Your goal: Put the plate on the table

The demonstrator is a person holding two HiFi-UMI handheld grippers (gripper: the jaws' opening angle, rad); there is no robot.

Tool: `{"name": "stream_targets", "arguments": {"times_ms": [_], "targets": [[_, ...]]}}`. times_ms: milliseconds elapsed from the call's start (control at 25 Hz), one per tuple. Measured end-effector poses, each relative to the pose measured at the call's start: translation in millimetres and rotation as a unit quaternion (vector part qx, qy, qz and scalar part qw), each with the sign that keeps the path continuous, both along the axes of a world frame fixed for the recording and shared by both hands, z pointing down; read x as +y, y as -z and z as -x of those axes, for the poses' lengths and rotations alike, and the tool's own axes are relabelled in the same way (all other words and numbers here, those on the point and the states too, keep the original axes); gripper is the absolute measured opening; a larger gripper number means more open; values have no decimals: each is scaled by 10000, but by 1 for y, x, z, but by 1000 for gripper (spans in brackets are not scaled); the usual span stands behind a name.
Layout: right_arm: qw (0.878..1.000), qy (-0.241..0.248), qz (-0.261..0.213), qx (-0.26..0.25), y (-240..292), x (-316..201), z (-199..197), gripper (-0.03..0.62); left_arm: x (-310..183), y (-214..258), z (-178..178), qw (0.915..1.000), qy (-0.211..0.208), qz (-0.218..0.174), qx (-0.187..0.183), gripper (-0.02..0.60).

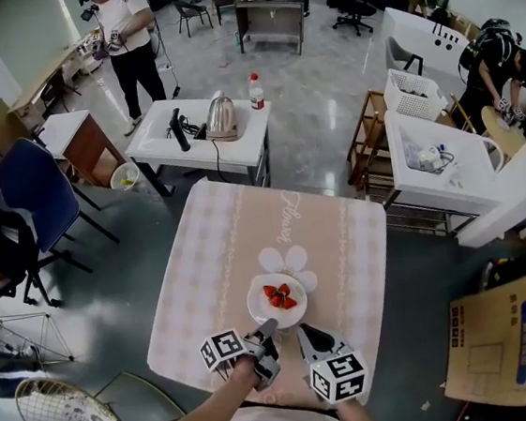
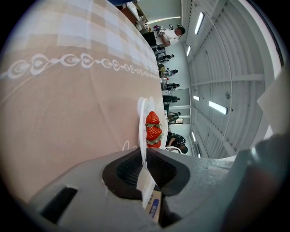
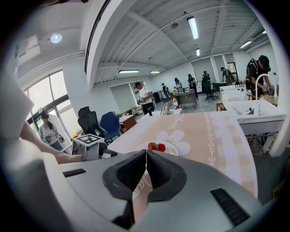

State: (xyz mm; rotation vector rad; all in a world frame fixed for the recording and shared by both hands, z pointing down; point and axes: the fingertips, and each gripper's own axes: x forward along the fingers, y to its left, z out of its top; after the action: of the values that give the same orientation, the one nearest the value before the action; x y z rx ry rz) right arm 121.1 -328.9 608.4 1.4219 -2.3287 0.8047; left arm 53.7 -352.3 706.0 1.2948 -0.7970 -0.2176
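Note:
A white plate (image 1: 260, 312) with strawberries (image 1: 279, 295) rests on the pink-clothed table (image 1: 237, 227), near its front edge. My left gripper (image 1: 268, 328) reaches it from the near left. In the left gripper view the plate's rim (image 2: 142, 120) runs between the jaws, and the pads are shut on it below the strawberries (image 2: 153, 131). My right gripper (image 1: 303, 331) sits just right of the left one, close behind the plate. Its jaws (image 3: 146, 156) are shut with nothing between them, and the plate (image 3: 173, 149) lies a little ahead of them.
A white flower print (image 1: 286, 261) lies under the plate's far side. Beyond the table stands a white desk (image 1: 166, 142) with a kettle (image 1: 221, 117) and a bottle (image 1: 255, 91). A cardboard box (image 1: 499, 338) sits on the floor at right, a blue chair (image 1: 39, 188) at left.

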Motion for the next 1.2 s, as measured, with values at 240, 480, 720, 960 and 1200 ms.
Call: {"name": "stream_targets", "arguments": {"times_ms": [240,480,720,960,1200], "targets": [[9999,-5,72,-155,-5,3,4,5,1,-3,6,9948,-518,-155,-868,60],[9998,47,45,-184,-3,3,8,5,3,-5,15,9807,-1020,-123,-1664,102],[9998,23,40,-211,-4,5,9,5,8,-12,23,9529,-1644,-214,-2538,138],[9998,-41,-27,-203,0,5,15,5,8,-1,28,9537,-1647,-349,-2491,138],[9993,-228,-204,-210,19,11,22,5,11,39,26,9536,-1764,-908,-2266,137]]}}
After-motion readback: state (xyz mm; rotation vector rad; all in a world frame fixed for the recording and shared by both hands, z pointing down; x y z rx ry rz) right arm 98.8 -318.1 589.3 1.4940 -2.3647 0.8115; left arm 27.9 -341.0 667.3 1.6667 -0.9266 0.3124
